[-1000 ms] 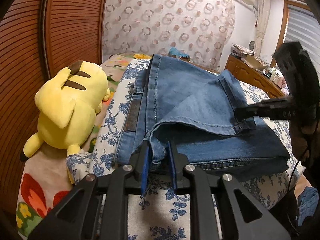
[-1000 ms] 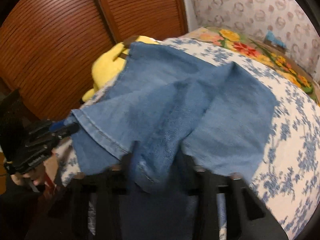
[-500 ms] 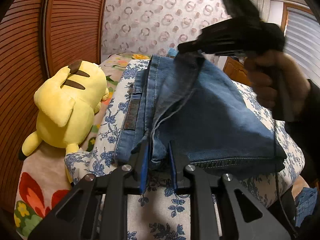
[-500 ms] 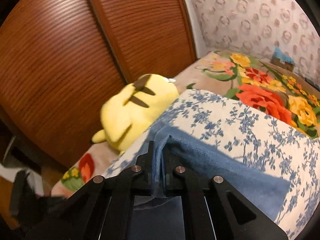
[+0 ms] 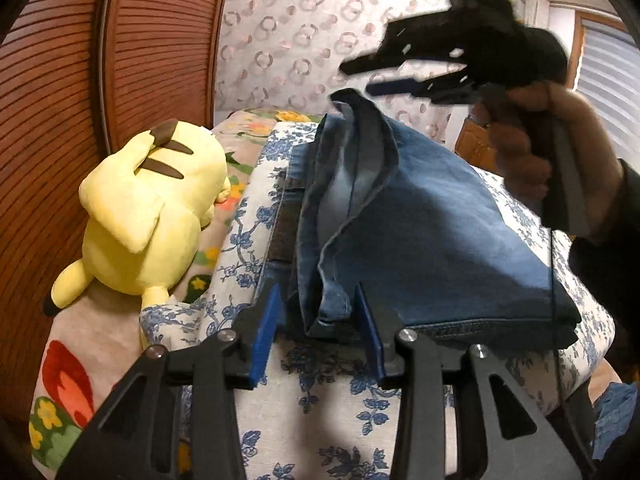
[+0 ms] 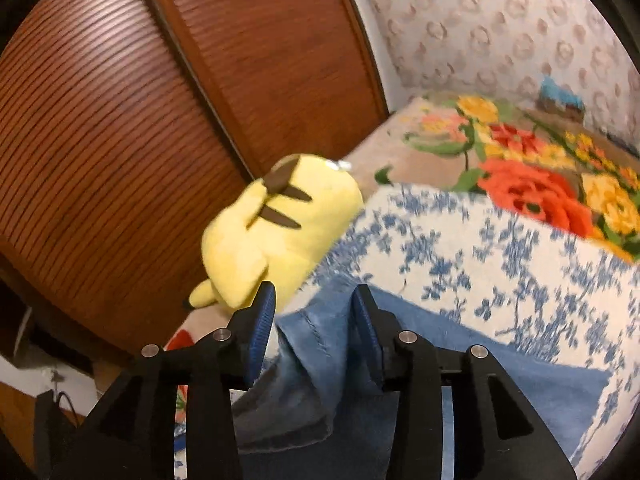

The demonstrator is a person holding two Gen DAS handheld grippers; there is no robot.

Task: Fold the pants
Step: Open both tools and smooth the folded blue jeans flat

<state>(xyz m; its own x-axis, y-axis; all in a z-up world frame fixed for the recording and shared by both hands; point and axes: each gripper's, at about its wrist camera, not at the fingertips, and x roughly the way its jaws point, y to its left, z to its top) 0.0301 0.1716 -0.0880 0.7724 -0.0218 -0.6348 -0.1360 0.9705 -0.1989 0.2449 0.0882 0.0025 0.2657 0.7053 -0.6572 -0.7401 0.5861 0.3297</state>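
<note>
Blue jeans lie folded over on the flower-print bed cover. At the near edge my left gripper is opening: its blue pads stand either side of the folded corner, with small gaps and no pressure. My right gripper, held by a hand, hovers just above the raised hem at the far end. Its jaws are opening too. In the right wrist view the right gripper has loose denim sagging between its parted pads, which do not press on it.
A yellow plush toy lies left of the jeans, close to the slatted wooden door. A bright flowered blanket covers the far part of the bed. A patterned curtain hangs behind.
The right gripper carried the jeans hem from the right side over to the far end, then its jaws parted and let go. The left gripper's jaws also parted off the folded corner.
</note>
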